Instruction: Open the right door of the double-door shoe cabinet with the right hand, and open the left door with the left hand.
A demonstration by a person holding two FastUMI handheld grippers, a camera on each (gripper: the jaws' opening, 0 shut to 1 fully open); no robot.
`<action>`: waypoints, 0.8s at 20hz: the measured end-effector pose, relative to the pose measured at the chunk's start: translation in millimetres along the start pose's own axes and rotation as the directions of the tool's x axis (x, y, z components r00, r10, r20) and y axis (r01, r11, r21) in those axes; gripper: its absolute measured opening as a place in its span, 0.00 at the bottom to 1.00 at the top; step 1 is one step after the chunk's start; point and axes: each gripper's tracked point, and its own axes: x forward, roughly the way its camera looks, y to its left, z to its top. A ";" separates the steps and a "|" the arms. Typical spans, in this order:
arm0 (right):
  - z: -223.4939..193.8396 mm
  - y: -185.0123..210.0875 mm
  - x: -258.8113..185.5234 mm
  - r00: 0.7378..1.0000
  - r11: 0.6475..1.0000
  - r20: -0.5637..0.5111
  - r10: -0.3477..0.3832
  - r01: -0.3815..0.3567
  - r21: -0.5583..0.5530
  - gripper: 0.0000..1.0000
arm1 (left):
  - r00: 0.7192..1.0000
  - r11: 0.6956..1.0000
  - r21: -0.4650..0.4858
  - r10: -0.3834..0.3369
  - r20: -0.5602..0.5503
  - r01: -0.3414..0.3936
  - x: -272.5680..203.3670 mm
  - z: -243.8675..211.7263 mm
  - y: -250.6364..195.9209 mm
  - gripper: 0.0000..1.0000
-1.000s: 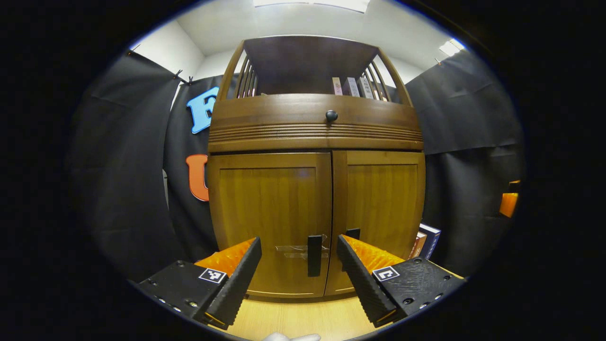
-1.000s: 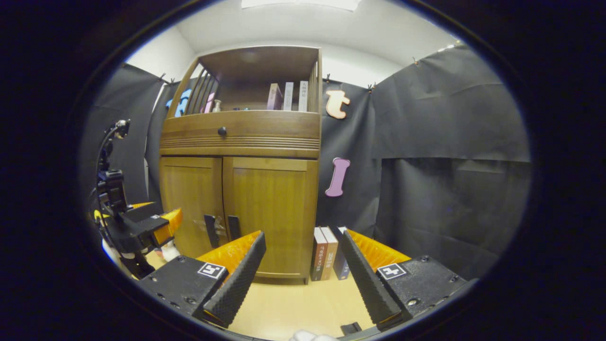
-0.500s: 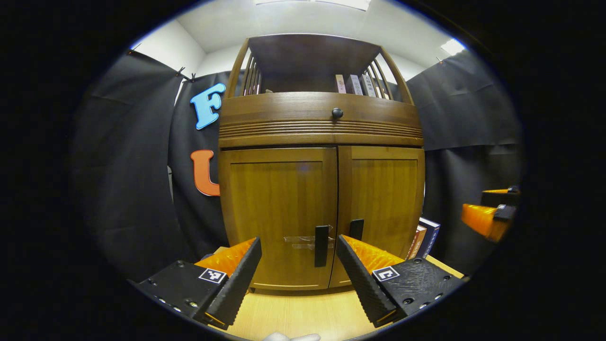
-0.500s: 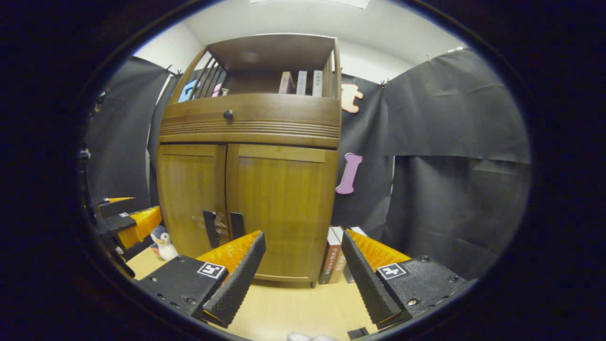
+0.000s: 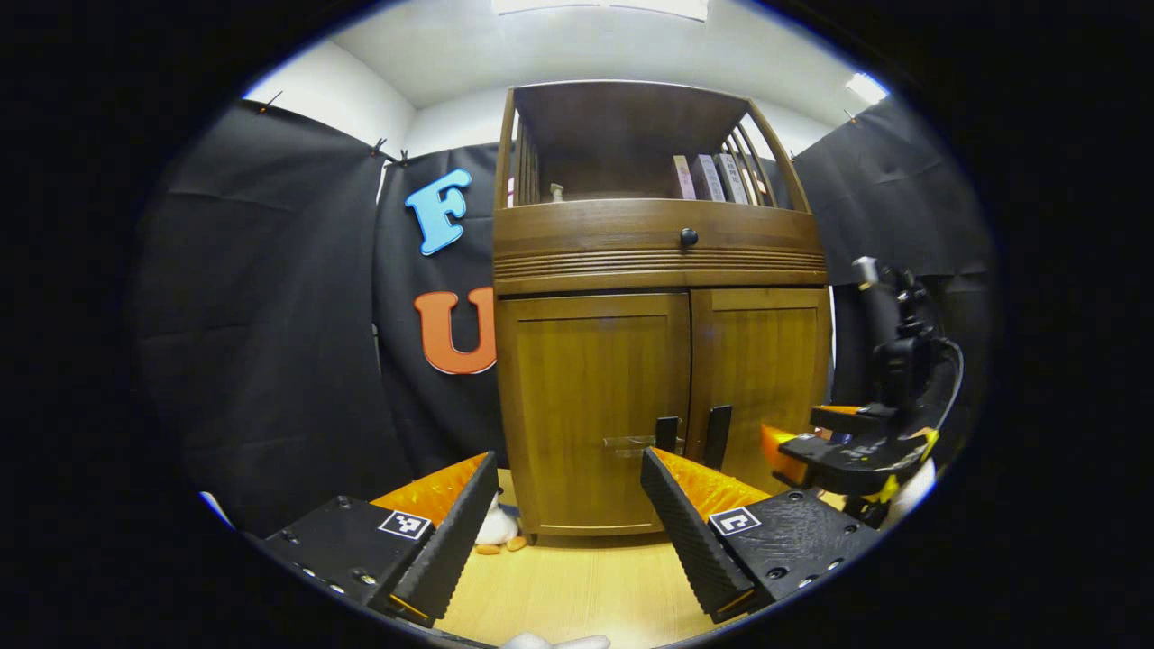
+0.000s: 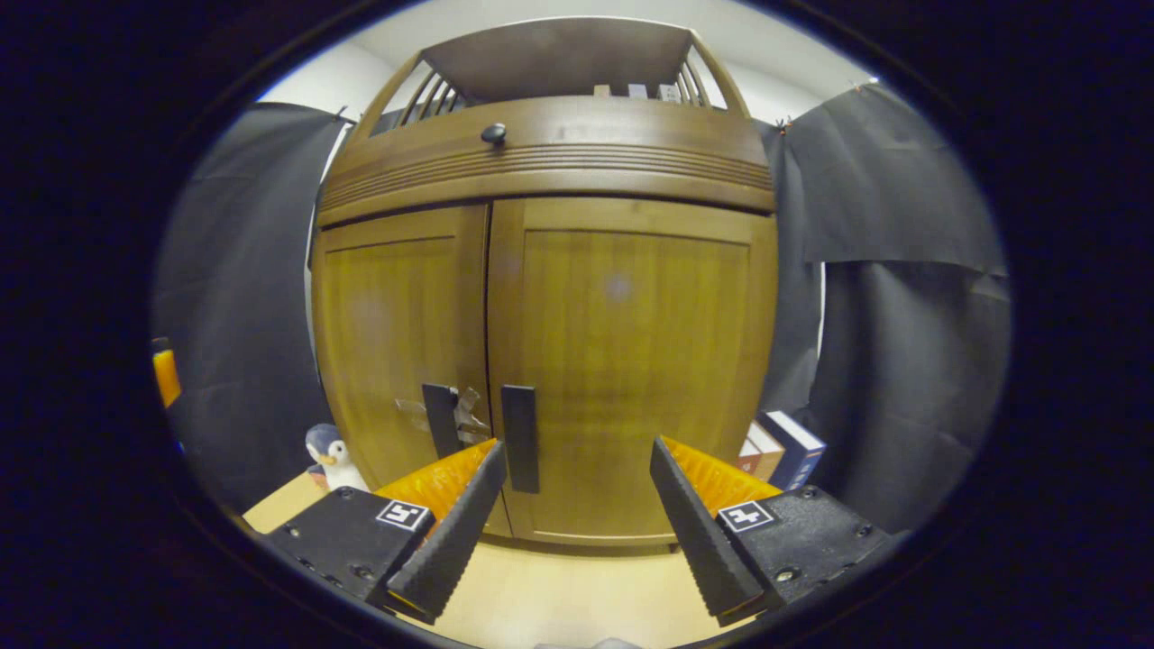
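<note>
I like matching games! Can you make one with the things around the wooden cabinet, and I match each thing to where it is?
Things:
1. toy penguin
2. round knob
3. right door's handle
4. books

Places:
A. on the band above the doors
B. on the floor by the cabinet's left side
C. between the right gripper's open fingers
D. standing by the cabinet's right side

Pairs: 1-B, 2-A, 3-C, 4-D

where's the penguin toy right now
In the right gripper view the penguin toy stands low on the left, on the wooden floor beside the cabinet's left door.
</note>
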 end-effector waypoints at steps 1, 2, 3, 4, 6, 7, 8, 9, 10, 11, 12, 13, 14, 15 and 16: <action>-3.7 4.9 11.4 1.000 1.000 -0.008 0.002 -0.002 -0.007 1.00 | 1.000 1.000 0.003 0.006 -0.002 -0.006 -2.0 1.3 0.4 0.96; -7.4 10.1 24.0 1.000 1.000 -0.013 0.006 -0.006 -0.011 1.00 | 1.000 1.000 0.006 0.011 -0.003 -0.011 -3.3 2.3 1.6 0.96; -9.7 14.2 35.0 1.000 1.000 -0.019 0.010 -0.010 -0.010 1.00 | 1.000 1.000 0.007 0.013 -0.003 -0.013 -7.5 2.3 3.7 0.96; -13.1 17.5 46.6 1.000 1.000 -0.020 0.013 -0.013 -0.007 1.00 | 1.000 1.000 0.008 0.015 -0.004 -0.015 -11.2 3.2 5.2 0.96; -21.7 21.7 67.5 0.999 1.000 -0.035 0.013 -0.014 -0.007 0.99 | 1.000 0.999 0.027 0.022 -0.001 -0.022 -19.5 5.6 7.4 0.96; -25.0 23.8 76.7 0.999 1.000 -0.041 0.016 -0.016 -0.003 0.99 | 0.999 0.999 0.034 0.032 -0.003 -0.032 -21.5 4.2 9.3 0.96; -26.9 28.2 85.4 0.999 1.000 -0.048 0.024 -0.024 -0.002 0.96 | 0.999 0.999 0.036 0.032 -0.004 -0.032 -23.9 4.6 9.6 0.96; -30.6 34.4 91.9 0.998 0.999 -0.055 0.032 -0.032 -0.004 0.95 | 0.999 0.999 0.038 0.033 -0.012 -0.033 -25.3 4.0 8.1 0.96; -32.7 37.9 100.2 0.997 0.999 -0.065 0.034 -0.034 -0.006 0.92 | 0.999 0.999 0.040 0.034 -0.018 -0.034 -27.1 1.9 7.8 0.96; -32.9 41.4 105.2 0.997 0.999 -0.066 0.044 -0.044 0.001 0.89 | 0.999 0.998 0.042 0.038 -0.021 -0.038 -28.9 1.3 8.6 0.96; -33.5 43.1 109.7 0.997 0.999 -0.067 0.048 -0.047 0.006 0.86 | 0.999 0.998 0.042 0.043 -0.026 -0.042 -30.0 0.4 10.6 0.96; -34.1 43.9 113.1 0.996 0.999 -0.071 0.047 -0.046 0.009 0.83 | 0.998 0.998 0.040 0.045 -0.033 -0.044 -31.6 -1.5 11.3 0.96; -34.8 45.4 116.0 0.996 0.999 -0.076 0.051 -0.050 0.014 0.75 | 0.998 0.998 0.038 0.047 -0.037 -0.046 -32.4 -2.8 13.0 0.96; -35.3 46.0 118.4 0.995 0.998 -0.081 0.056 -0.055 0.024 0.73 | 0.998 0.998 0.039 0.052 -0.040 -0.051 -34.0 -3.6 14.3 1.00; -35.8 45.2 119.1 0.995 0.998 -0.084 0.049 -0.047 0.031 0.66 | 0.997 0.998 0.041 0.058 -0.042 -0.057 -35.1 -4.2 17.3 0.96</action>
